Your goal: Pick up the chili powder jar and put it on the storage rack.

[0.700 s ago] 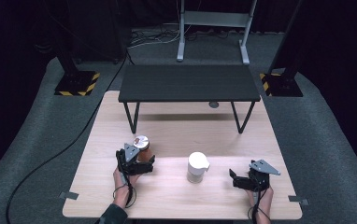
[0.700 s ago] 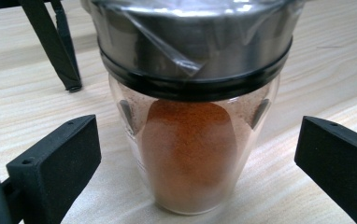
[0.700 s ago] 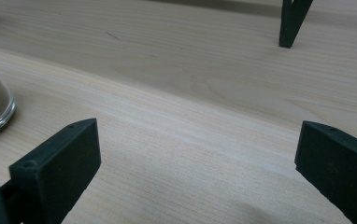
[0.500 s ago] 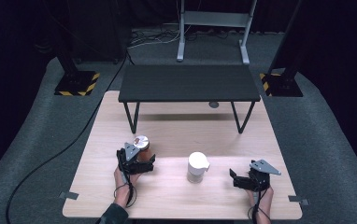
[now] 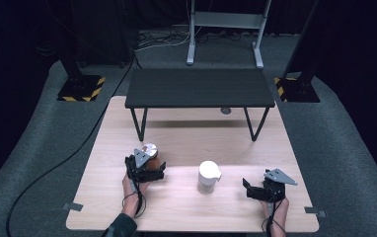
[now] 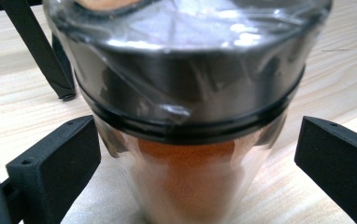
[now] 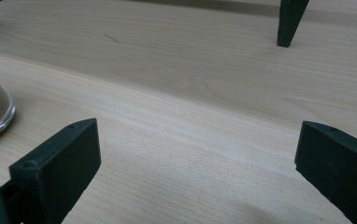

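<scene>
The left gripper (image 5: 160,171) has its jaws spread wide on either side of a steel-capped glass jar of orange powder (image 6: 186,116), not touching it. The right gripper (image 5: 248,188) also has its jaws spread, holding nothing above the bare wooden table (image 5: 186,138). Between the two grippers stands a white-lidded jar (image 5: 208,177), in front of a small black bench (image 5: 199,88).
</scene>
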A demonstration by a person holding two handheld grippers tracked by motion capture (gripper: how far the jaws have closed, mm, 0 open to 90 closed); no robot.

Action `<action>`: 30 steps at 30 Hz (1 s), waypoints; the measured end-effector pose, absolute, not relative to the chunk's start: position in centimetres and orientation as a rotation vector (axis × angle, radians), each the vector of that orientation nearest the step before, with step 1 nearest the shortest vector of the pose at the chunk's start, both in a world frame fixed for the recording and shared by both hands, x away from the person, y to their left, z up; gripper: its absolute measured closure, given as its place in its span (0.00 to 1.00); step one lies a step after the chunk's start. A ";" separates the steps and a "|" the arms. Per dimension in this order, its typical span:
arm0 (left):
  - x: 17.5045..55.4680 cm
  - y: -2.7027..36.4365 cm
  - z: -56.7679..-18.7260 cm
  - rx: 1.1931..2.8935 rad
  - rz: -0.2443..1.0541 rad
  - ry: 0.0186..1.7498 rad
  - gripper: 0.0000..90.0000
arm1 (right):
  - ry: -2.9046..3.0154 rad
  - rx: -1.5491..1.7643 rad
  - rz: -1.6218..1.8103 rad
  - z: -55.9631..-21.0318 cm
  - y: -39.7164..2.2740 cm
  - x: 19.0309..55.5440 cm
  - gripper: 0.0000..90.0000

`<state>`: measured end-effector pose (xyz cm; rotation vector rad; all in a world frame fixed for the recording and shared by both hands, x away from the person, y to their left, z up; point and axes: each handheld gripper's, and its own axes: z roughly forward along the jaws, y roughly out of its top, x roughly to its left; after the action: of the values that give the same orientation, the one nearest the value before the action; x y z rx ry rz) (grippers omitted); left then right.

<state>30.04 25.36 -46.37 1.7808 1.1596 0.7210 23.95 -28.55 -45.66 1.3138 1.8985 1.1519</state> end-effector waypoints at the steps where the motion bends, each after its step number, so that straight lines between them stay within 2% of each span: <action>1: 30.3 25.3 -46.3 1.781 0.720 1.167 0.00 | 1.899 1.312 1.152 -45.7 -28.6 24.0 0.00; 6: 30.5 25.0 -46.2 1.782 0.725 1.180 0.01 | 1.896 1.313 1.155 -45.7 -28.6 23.9 0.00; 22: 30.7 25.3 -46.1 1.781 0.701 1.203 0.32 | 1.902 1.319 1.144 -45.6 -28.5 24.1 0.00; 30: 30.7 25.3 -46.0 1.787 0.700 1.201 0.35 | 1.917 1.314 1.136 -45.5 -28.4 24.2 0.00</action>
<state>30.73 25.35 -46.01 1.7868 1.2012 0.7000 24.23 -28.44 -45.46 1.3139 1.9174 1.1362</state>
